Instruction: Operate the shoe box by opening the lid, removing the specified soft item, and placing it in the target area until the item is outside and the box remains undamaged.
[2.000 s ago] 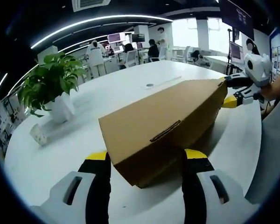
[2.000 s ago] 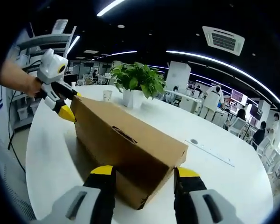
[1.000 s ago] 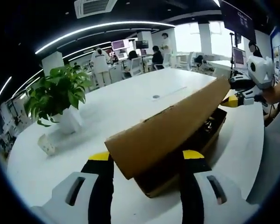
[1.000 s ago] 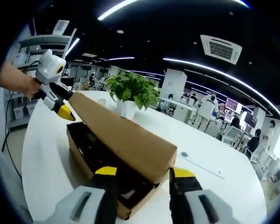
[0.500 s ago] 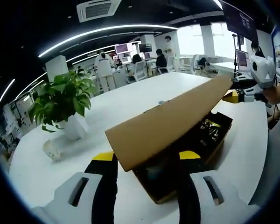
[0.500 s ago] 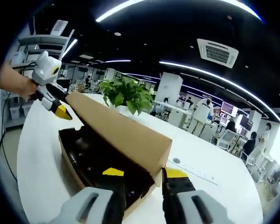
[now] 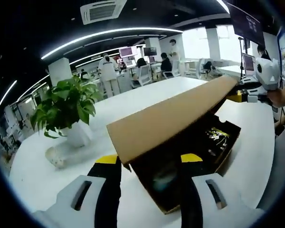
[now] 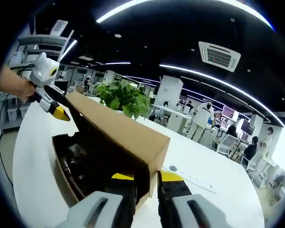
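Two grippers are lifting the cardboard lid (image 7: 171, 118) off a shoe box (image 7: 190, 166) sitting mid-table (image 7: 133, 102): the left gripper (image 7: 149, 164) and right gripper (image 8: 145, 183) are each pinching one end of the lid. Dark contents are showing inside. One potted plant (image 7: 66, 111) is standing near the table's edge.

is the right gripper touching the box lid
Touching. In the right gripper view the right gripper has its yellow-tipped jaws closed on the edge of the raised lid.
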A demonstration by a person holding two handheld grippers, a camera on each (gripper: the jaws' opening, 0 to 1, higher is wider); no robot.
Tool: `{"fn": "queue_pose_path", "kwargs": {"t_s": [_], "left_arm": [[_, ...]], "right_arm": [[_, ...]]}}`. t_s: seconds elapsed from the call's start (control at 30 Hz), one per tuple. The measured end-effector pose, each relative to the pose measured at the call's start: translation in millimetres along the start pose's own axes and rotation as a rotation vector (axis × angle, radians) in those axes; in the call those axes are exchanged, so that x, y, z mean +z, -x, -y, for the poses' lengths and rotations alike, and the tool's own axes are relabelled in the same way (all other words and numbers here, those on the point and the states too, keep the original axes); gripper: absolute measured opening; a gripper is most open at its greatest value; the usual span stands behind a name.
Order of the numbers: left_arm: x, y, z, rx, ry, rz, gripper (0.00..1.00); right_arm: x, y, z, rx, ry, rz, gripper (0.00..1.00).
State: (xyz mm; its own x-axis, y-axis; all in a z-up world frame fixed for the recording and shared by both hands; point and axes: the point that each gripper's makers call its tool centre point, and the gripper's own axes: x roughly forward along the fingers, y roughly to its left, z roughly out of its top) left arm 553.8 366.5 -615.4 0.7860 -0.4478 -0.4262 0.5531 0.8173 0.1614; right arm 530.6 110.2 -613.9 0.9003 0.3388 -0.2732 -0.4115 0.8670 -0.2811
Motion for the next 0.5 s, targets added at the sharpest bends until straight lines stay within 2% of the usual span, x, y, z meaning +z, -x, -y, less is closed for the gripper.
{"fn": "queue_pose_path", "kwargs": {"t_s": [0.5], "left_arm": [[13.8, -14.2, -13.0, 0.003, -0.006, 0.012, 0.43]], "right_arm": [[9.8, -13.3, 14.0, -0.018, 0.037, 0.015, 0.06]]}}
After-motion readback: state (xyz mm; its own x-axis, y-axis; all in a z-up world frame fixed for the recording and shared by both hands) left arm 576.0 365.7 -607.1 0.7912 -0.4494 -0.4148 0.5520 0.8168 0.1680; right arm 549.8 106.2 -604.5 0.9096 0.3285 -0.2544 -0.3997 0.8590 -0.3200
